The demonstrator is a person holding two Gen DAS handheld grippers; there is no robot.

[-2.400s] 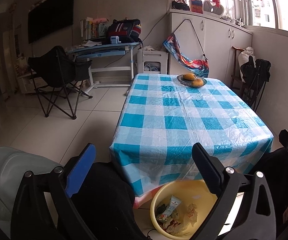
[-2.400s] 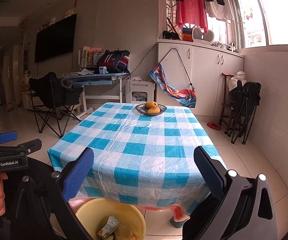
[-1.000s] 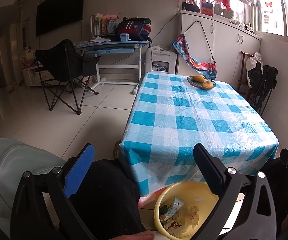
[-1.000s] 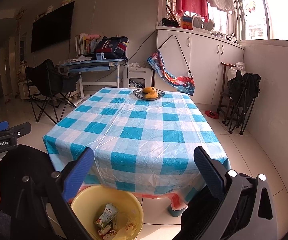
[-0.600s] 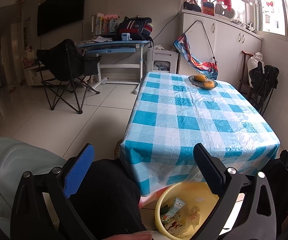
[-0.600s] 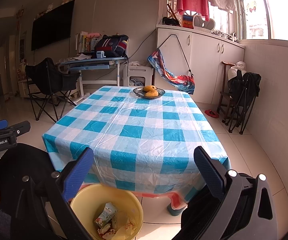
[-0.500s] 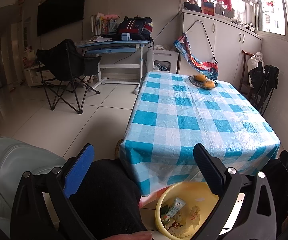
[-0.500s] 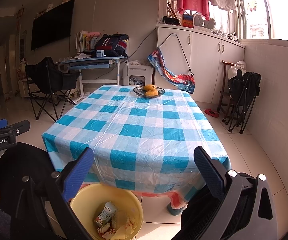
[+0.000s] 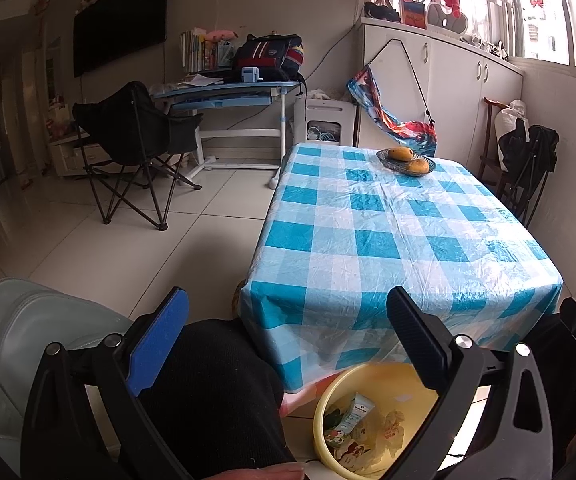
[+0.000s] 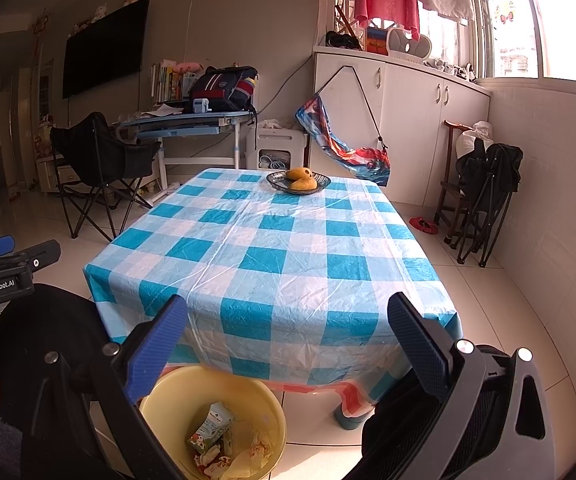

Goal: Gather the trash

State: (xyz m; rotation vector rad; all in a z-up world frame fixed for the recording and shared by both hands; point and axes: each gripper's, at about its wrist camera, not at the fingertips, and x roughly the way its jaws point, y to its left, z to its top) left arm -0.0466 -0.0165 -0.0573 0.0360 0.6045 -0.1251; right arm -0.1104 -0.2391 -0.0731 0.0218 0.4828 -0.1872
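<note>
Tiled floor (image 9: 135, 248) spreads around a table (image 10: 279, 256) covered with a blue-and-white checked plastic cloth, and we sit at its near end with our dark-clad knees below both cameras. On the far end of the cloth stands a dark glass fruit bowl (image 10: 298, 182) that holds two yellow-orange fruits, one lying against the other. Just below the near table edge, on the floor, stands a yellow plastic bin (image 10: 211, 420); the hanging cloth overlaps its far rim in both views. Inside it we see the trash (image 10: 217, 440): a small green-and-white drink carton (image 9: 350, 414) leaning on its side, crumpled printed wrappers beneath and beside it, and a pale crinkled piece toward the right. Our left gripper (image 9: 285, 336) hangs above the bin's left side with its fingers spread wide and nothing between them. Our right gripper (image 10: 288, 340) hangs likewise over the bin, fingers wide apart and empty. Behind the table we see a black folding chair (image 9: 135, 140), a blue desk (image 9: 227, 92) bearing a backpack (image 9: 269, 56) and books, and white cabinets (image 10: 400, 120) under the window.
</note>
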